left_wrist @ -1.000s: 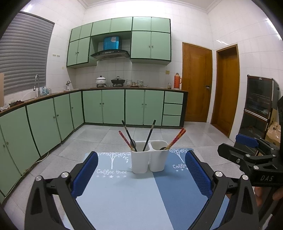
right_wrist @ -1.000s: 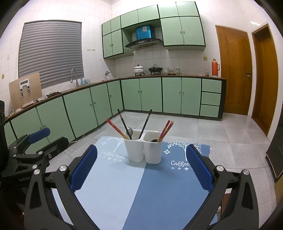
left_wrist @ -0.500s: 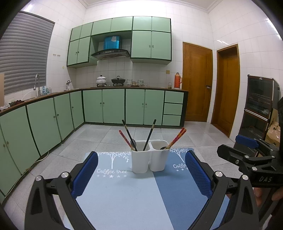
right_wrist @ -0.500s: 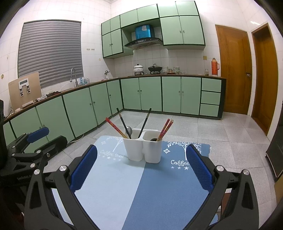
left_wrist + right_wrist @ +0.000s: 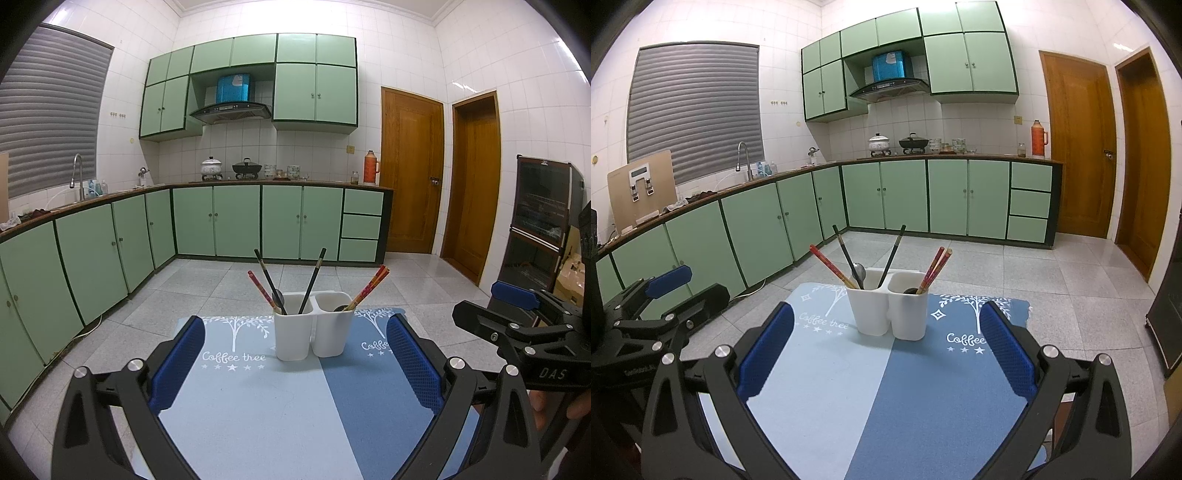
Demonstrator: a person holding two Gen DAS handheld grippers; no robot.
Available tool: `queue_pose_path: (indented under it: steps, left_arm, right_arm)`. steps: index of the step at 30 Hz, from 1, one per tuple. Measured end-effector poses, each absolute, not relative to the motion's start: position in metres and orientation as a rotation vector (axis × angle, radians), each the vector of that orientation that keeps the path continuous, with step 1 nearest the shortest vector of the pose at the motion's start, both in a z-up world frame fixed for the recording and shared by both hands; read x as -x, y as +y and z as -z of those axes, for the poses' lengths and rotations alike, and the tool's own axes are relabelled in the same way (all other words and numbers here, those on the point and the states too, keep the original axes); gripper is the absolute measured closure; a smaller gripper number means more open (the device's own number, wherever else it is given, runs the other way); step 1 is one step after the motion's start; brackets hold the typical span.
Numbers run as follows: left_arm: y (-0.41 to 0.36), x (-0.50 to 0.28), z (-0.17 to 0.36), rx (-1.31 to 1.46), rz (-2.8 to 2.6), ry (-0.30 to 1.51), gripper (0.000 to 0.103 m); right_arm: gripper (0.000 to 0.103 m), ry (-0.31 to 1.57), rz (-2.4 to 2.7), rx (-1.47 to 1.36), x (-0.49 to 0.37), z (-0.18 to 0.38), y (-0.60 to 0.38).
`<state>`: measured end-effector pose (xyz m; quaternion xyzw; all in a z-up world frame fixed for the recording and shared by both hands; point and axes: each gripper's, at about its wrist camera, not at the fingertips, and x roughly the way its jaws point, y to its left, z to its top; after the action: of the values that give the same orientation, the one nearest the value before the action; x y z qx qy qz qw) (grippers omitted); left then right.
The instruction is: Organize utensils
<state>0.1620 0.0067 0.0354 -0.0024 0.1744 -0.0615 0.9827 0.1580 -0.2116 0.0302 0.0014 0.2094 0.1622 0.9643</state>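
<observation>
Your left tongs (image 5: 295, 363) and right tongs (image 5: 886, 354) gape empty; bare "Coffee tree" mat (image 5: 923, 398) lies before the white utensil holder (image 5: 888, 312).

My left gripper (image 5: 295, 363) and right gripper (image 5: 888, 358) are both hovering with jaws spread wide, nothing between them. The blue mat (image 5: 266, 406) on the bench is lying bare from my jaws up to the white two-cup utensil holder (image 5: 888, 314), so that stretch is giving me free passage. The holder is the one obstacle ahead. Above it, red chopsticks (image 5: 829, 266) and black chopsticks (image 5: 846, 254) are fanning outward, narrowing any approach from above. My two grippers are sitting side by side, well apart.
</observation>
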Motion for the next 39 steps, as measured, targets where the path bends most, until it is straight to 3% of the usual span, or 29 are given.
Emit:
queue_pose_path:
  steps: [39]
  left_arm:
    - [0.0083,-0.1599,-0.0342,0.008,0.125,0.355,0.006]
  right_arm:
    - [0.006,0.429,-0.323,-0.003,-0.1582,-0.0268,-0.2136]
